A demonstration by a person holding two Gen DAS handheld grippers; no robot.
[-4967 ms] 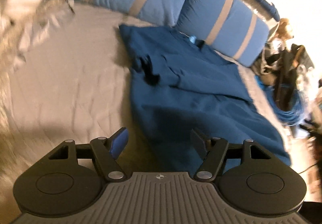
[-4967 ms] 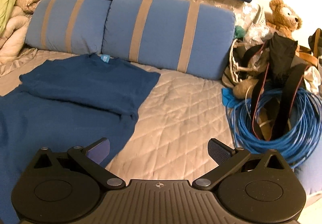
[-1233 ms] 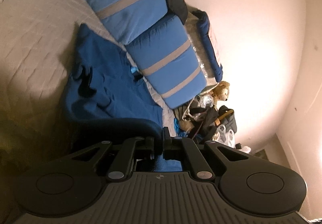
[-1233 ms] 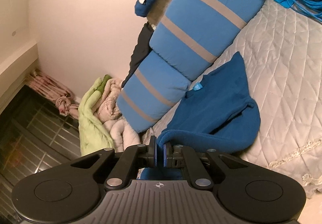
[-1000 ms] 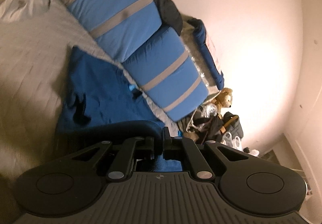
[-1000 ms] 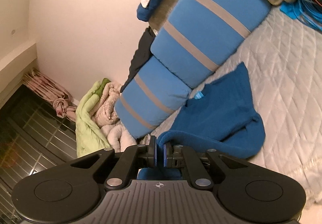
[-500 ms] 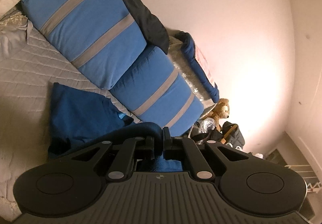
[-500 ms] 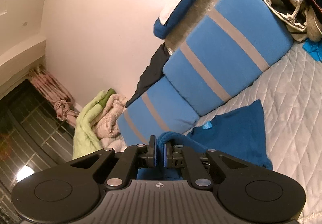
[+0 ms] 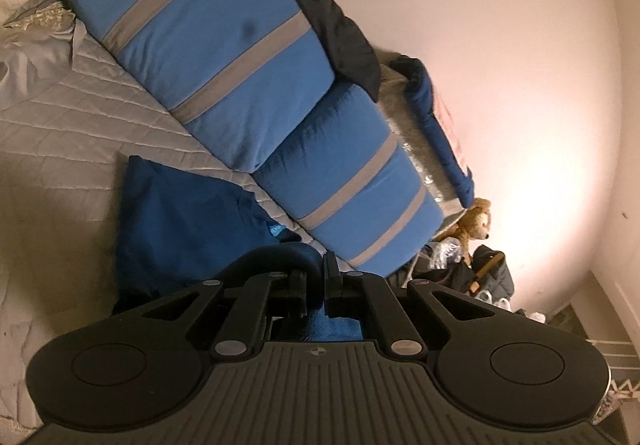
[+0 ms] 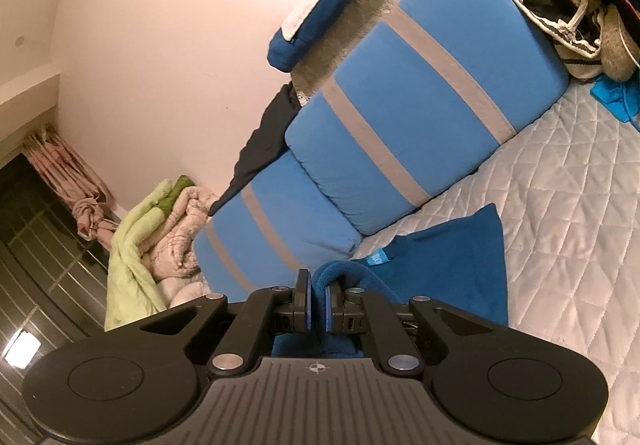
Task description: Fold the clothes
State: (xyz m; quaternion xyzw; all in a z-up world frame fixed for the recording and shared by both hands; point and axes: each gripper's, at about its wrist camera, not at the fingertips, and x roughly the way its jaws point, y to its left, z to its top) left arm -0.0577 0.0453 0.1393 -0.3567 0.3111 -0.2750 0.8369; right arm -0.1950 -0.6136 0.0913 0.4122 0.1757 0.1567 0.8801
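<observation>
A dark blue shirt (image 9: pixel 188 221) lies on the quilted grey bed (image 9: pixel 60 149), its collar end with a light blue tag (image 10: pixel 376 258) close to the pillows. My left gripper (image 9: pixel 317 277) is shut on a fold of the shirt's fabric, which bulges over the fingers. In the right wrist view the blue shirt (image 10: pixel 452 265) spreads toward the right, and my right gripper (image 10: pixel 317 295) is shut on another bunched edge of it. Both grippers hold their edges lifted above the part that lies flat. The cloth below the grippers is hidden.
Two blue pillows with grey stripes (image 9: pixel 224 57) (image 10: pixel 420 93) lean against the wall. A dark garment (image 9: pixel 336 25) drapes over them. A teddy bear (image 9: pixel 472 223) and bags sit at the bed's right end; a pile of green and beige blankets (image 10: pixel 160 241) at the left.
Both grippers, open five seconds ago, have shut on the shirt's lower edge and carried it up and toward the pillows, so less flat cloth shows now.
</observation>
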